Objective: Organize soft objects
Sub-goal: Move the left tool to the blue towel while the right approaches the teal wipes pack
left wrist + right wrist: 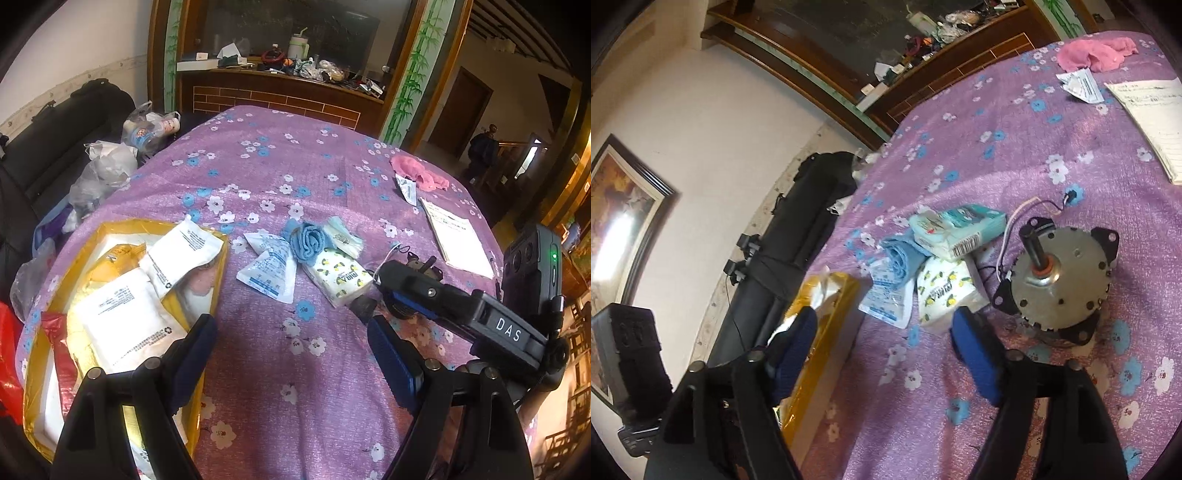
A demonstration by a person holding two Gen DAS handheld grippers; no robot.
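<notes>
A gold box [37, 354] at the table's left holds white packets [125, 317] and a red one. Mid-table lie a rolled blue cloth [306, 240], a lemon-print tissue pack [341, 277], a pale blue tissue pack [343, 236] and a blue-white sachet [269, 269]. A pink cloth [417, 170] lies far right. My left gripper [291, 354] is open and empty above bare tablecloth. My right gripper [886, 347] is open and empty, just short of the lemon-print pack [945, 291], with the blue cloth [901, 258] and the gold box [820, 332] beyond.
A metal motor [1060, 280] with wires sits right of the pile. A white paper pad [458, 236] and a small sachet [406, 188] lie far right. Plastic bags [107, 166] and a black sofa [55, 147] stand beyond the left edge. A cluttered wooden cabinet [288, 88] is behind.
</notes>
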